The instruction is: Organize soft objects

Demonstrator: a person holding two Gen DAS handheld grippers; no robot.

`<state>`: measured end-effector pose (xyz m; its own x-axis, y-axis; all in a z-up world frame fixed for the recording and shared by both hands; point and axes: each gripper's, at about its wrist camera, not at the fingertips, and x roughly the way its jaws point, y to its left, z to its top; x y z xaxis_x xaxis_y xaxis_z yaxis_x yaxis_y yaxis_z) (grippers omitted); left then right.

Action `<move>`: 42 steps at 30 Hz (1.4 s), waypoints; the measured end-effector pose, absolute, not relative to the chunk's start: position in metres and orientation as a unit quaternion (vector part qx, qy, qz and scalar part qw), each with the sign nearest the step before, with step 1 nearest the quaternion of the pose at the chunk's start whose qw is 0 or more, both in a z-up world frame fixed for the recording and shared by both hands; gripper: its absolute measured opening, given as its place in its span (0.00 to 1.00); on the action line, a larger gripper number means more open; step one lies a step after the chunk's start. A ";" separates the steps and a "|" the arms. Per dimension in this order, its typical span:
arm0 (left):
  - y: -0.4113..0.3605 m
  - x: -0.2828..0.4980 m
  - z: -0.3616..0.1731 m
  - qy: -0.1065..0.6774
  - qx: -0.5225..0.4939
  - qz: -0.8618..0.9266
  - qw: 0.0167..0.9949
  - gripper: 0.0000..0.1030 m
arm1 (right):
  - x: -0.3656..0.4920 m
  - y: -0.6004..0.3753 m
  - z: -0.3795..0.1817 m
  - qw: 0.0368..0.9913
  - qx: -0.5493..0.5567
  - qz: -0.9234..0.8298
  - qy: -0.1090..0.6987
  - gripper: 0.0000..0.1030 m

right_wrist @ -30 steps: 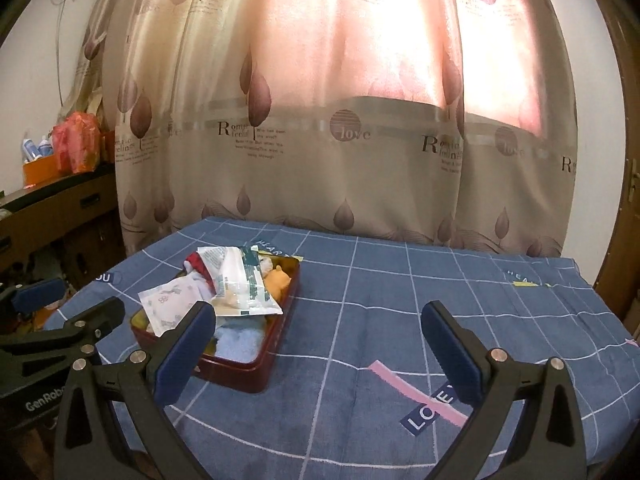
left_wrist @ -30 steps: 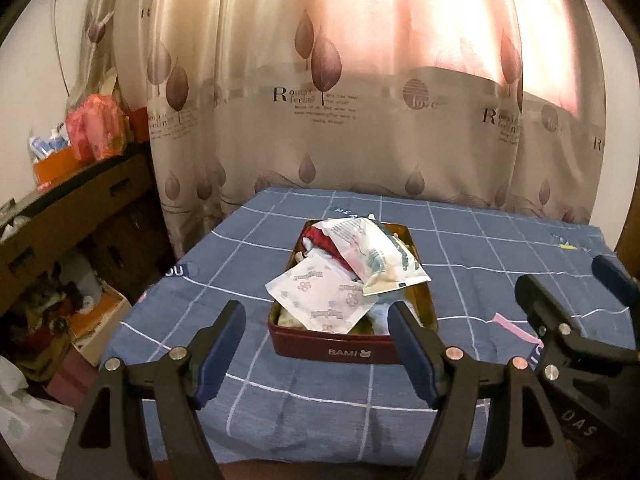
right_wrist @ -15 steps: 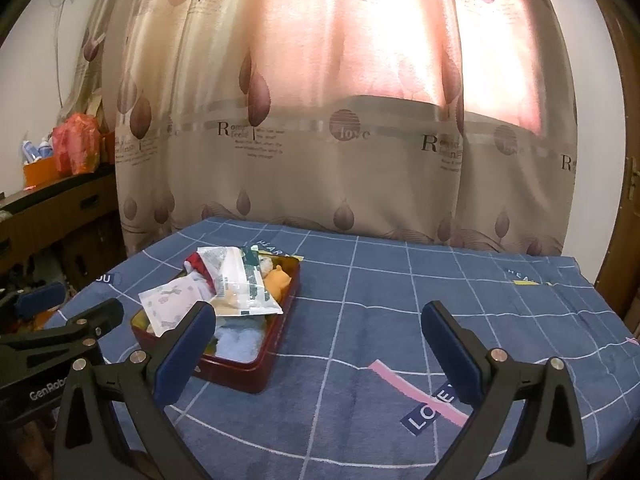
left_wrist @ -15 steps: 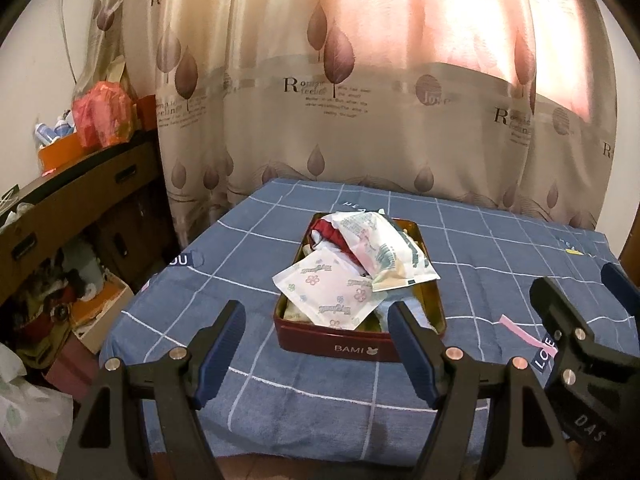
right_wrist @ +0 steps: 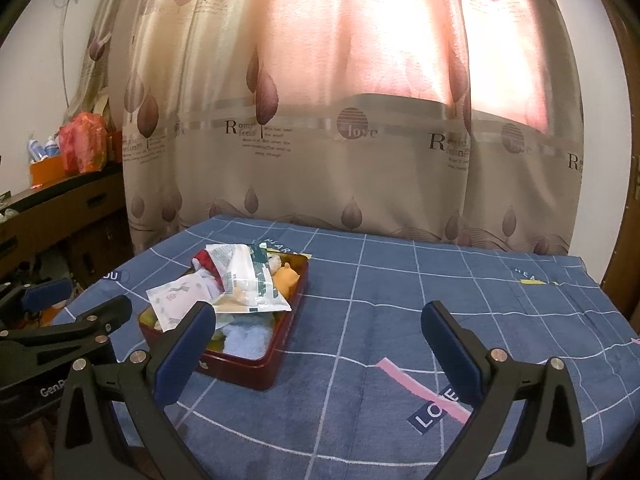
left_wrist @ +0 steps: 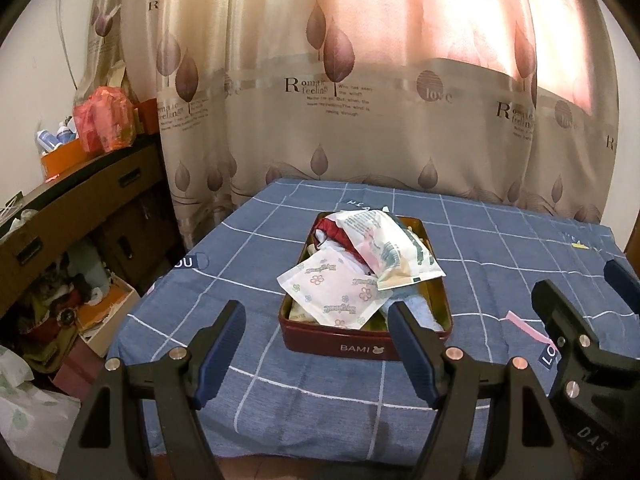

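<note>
A dark red tin (left_wrist: 362, 347) marked BAMI sits on the blue checked tablecloth (left_wrist: 256, 280), heaped with soft items: a white flowered packet (left_wrist: 334, 292), a white and green packet (left_wrist: 384, 244), red cloth (left_wrist: 334, 228) and a blue towel (right_wrist: 246, 338). An orange plush (right_wrist: 286, 278) shows in the right wrist view. My left gripper (left_wrist: 316, 350) is open and empty, hovering short of the tin's front edge. My right gripper (right_wrist: 318, 350) is open and empty, to the right of the tin (right_wrist: 248, 372).
A leaf-print curtain (left_wrist: 360, 100) hangs behind the table. A wooden cabinet (left_wrist: 72, 196) with a red bag (left_wrist: 104, 120) stands at the left, with clutter and boxes (left_wrist: 60, 312) on the floor below. The cloth's right part (right_wrist: 460, 300) carries no objects.
Both grippers have drawn back a little from the tin and the left view has lifted slightly. The jaws stay open. The items in the tin have not moved.
</note>
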<state>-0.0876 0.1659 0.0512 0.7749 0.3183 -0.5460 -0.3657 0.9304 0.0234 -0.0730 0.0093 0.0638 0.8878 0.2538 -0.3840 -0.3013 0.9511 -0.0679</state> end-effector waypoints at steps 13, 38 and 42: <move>0.169 -0.091 0.054 0.279 -0.055 0.177 0.942 0.73 | -0.076 0.012 0.062 0.968 -0.067 0.151 0.191 0.99; 0.160 -0.097 0.065 0.277 -0.032 0.172 0.945 0.78 | -0.075 0.008 0.064 0.968 -0.061 0.153 0.191 0.99; 0.158 -0.099 0.066 0.274 -0.033 0.164 0.947 0.78 | -0.075 0.009 0.064 0.968 -0.062 0.152 0.191 0.99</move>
<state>-0.0993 0.1581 0.0657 0.7958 0.2934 -0.5297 -0.3292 0.9438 0.0282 -0.0754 0.0086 0.0641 0.8807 0.2710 -0.3884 -0.3182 0.9460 -0.0614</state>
